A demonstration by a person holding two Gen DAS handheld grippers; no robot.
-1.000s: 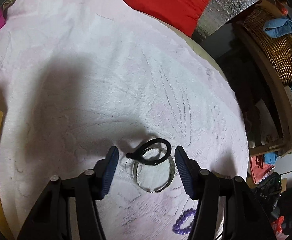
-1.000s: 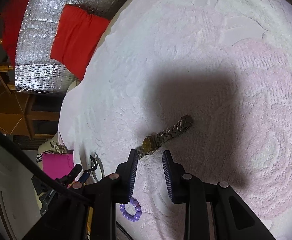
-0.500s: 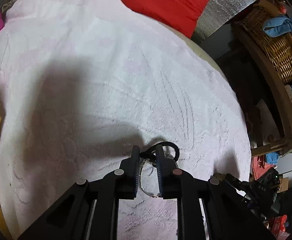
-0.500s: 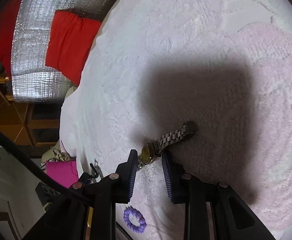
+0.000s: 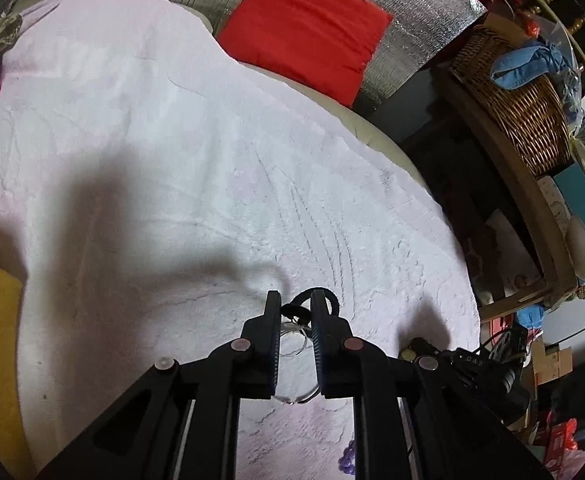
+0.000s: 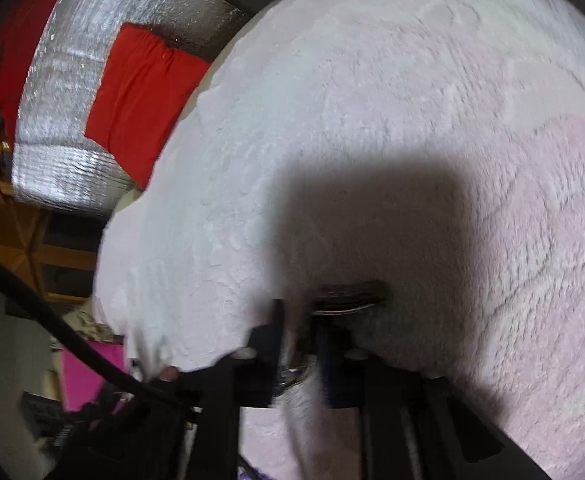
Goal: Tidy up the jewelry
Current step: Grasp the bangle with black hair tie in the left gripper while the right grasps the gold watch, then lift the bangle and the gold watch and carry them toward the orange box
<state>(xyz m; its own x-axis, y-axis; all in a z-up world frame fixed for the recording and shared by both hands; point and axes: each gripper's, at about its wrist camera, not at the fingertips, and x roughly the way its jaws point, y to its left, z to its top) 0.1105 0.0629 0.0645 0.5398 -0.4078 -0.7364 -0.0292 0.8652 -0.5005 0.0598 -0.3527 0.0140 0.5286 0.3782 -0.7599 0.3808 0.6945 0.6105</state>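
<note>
Nearest in the left wrist view, the left gripper (image 5: 295,312) has its jaws pressed nearly together, pinching a black loop with a small clasp (image 5: 324,295) and a thin silver wire bangle (image 5: 298,394) whose lower arc hangs out below the fingers; both look light and springy, so a pinch across the overlapping rims seems the sensible hold, though smooth metal could slide. A purple bead bracelet (image 5: 347,455) lies on the cloth just beneath. In the blurred right wrist view, the right gripper (image 6: 298,340) has its jaws drawn in on a silver metal link wristwatch (image 6: 348,300), the case between the pads and the band trailing beyond; it is probably heavier and floppy, best taken at the rigid case. Everything rests on a pale pink textured bedspread (image 5: 172,160), soft enough to give under pressure. Farther off sit a red cushion (image 5: 308,36) and a woven wicker basket (image 5: 520,108).
</note>
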